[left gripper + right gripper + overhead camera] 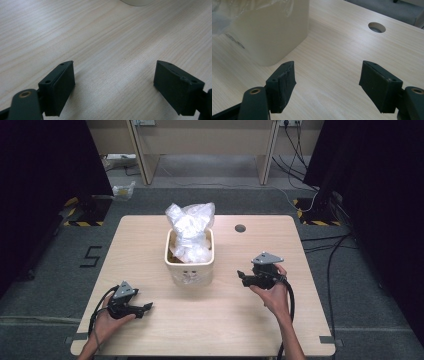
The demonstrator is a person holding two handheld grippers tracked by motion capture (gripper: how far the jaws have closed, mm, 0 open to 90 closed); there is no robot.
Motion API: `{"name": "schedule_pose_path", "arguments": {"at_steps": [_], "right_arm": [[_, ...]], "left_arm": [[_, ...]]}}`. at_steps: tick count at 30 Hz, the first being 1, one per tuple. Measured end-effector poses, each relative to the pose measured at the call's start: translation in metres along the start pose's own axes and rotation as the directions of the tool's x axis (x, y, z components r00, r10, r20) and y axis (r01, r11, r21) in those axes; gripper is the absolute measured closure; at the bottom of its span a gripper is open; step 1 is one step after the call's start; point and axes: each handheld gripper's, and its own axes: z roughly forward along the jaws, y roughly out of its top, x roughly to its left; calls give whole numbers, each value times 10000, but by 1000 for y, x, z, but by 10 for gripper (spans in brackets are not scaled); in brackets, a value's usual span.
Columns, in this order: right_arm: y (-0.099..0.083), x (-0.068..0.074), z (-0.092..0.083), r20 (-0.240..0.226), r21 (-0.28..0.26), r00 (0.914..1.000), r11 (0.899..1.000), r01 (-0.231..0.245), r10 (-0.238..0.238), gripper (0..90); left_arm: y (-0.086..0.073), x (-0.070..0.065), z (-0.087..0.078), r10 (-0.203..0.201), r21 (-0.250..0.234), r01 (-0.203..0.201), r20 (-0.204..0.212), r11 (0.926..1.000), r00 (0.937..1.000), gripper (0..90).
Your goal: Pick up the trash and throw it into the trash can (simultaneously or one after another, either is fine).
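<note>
A cream bin (pixel 190 267) stands mid-table with a crumpled clear plastic bag (pixel 190 229) bulging out of its top. My left gripper (pixel 148 307) rests low near the front left of the table, its jaws wide apart over bare wood. In the left gripper view my left gripper (pixel 113 80) is open with nothing between its pads. My right gripper (pixel 241 276) hovers right of the bin, pointing toward it. In the right gripper view my right gripper (pixel 327 80) is open and empty, and the bin (pixel 272 37) stands just ahead on the left.
The light wooden table (pixel 225 320) has a round cable hole (pixel 240 228) behind the right gripper. Black curtains flank both sides. Cables run over the grey floor at the right, and a desk frame stands beyond the table.
</note>
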Motion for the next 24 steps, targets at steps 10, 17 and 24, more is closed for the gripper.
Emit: {"name": "schedule_pose_path", "arguments": {"at_steps": [10, 17, 24], "right_arm": [[-6, 2, -1, -61, 192, 10000, 9998, -63, 64, 276], [-20, 9, 2, -142, 486, 9999, 9988, 5, 2, 270], [-29, 12, 8, -200, 920, 9998, 9958, -22, 41, 265]], "left_arm": [[0, 0, 0, -4, -2, 4, -2, 10000, 10000, 162], [0, 0, 0, -1, -6, 1, 0, 10000, 10000, 163], [0, 0, 0, -3, -1, 3, 0, 10000, 10000, 163]]}}
